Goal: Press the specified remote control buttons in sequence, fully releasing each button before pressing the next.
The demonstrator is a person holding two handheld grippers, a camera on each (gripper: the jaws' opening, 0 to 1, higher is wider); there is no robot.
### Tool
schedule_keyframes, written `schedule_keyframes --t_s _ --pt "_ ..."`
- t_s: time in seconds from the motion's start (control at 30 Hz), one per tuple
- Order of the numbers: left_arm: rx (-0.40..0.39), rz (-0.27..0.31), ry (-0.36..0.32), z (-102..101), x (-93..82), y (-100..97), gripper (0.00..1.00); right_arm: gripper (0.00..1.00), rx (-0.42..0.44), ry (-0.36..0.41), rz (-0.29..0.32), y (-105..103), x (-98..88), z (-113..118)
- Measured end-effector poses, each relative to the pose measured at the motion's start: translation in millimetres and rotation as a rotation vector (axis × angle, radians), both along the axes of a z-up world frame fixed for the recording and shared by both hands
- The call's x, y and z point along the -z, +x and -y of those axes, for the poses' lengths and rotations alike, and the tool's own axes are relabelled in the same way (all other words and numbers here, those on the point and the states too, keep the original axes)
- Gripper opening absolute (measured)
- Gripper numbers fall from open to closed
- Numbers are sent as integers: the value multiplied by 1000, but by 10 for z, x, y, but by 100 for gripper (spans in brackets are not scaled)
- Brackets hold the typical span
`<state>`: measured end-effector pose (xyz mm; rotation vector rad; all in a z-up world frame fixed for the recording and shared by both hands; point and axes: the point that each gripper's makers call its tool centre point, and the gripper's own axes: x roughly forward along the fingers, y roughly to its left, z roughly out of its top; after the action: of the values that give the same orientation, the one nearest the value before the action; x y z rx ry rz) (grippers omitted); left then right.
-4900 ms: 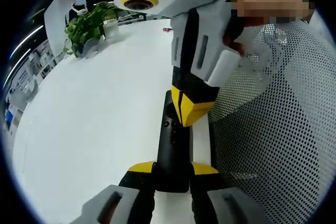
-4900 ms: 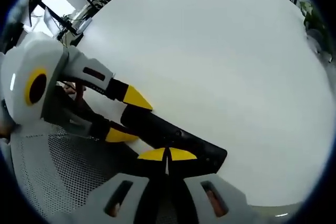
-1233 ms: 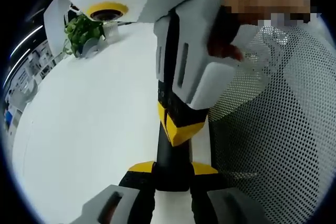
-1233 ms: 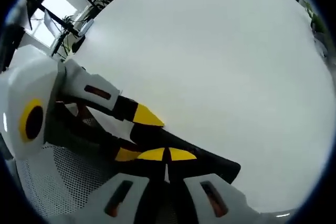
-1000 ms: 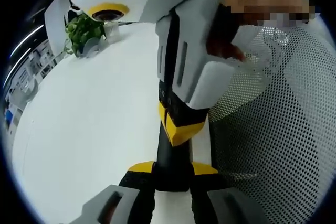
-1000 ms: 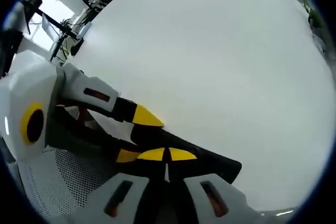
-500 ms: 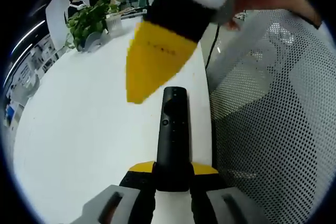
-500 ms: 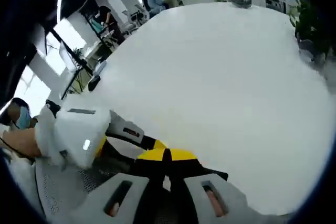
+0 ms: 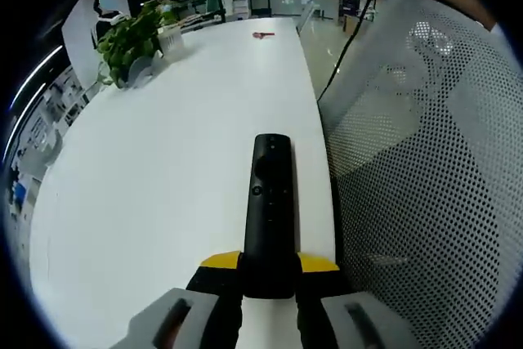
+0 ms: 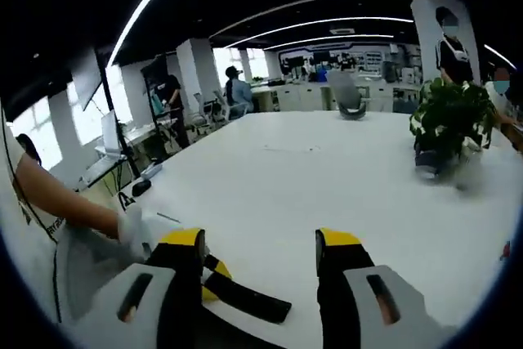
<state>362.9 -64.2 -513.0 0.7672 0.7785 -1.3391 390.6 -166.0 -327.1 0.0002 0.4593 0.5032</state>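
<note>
So the left gripper view has the good look at the remote (image 9: 270,210): it's a slim black stick lying lengthwise on the white table (image 9: 163,169), close to the table's right edge, with a round button pad near its far end and a couple of small buttons below that. The left gripper (image 9: 270,266) has its yellow-tipped jaws clamped on the near end of it. A mesh chair back (image 9: 425,202) sits just right of the table, and a potted plant (image 9: 131,38) is far off on the left. The right gripper view gives the room instead, plus the right gripper (image 10: 259,243) with jaws spread wide, holding nothing. The remote (image 10: 245,300) pokes in below them, down low.
</note>
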Motion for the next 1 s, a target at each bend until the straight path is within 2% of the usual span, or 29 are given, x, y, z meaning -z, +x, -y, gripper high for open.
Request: schedule_keyframes --t_s 0.03,0.13,0.17,0.23,0.27,0.37,0.43,0.53,0.6,0.63,0.73,0.87,1.0 --pt "2 -8 -9 5 -16 -3 23 65 36 2 42 21 -36 72" --pt "5 -14 -27 23 -79 24 23 81 88 15 71 -7 -79 167" --pt "4 -11 -30 29 -94 41 23 82 99 -30 93 -22 -94 214" --pt "5 3 -32 38 -119 88 23 80 128 -169 86 -81 -52 348" --pt "7 6 -28 37 -120 106 23 80 155 -220 129 -91 -83 425" --pt "31 18 -23 44 -137 174 23 84 218 -191 182 -76 -113 512" --pt "38 28 -15 39 -144 238 23 84 234 -188 173 -66 -76 536" --pt "34 34 -10 4 -188 383 23 80 313 -210 193 -12 -80 655" --pt "31 41 -6 -20 -208 465 23 72 342 -230 178 -1 -60 716" --pt "33 42 -2 -28 -211 493 23 72 349 -240 185 -4 -70 738" --pt "42 44 15 -58 -193 599 23 80 362 -237 202 -5 -76 764" --pt "47 53 30 -107 -199 775 23 83 402 -227 212 -4 -98 849" --pt "40 77 50 -156 -216 1035 23 86 423 -207 219 -9 -110 882"
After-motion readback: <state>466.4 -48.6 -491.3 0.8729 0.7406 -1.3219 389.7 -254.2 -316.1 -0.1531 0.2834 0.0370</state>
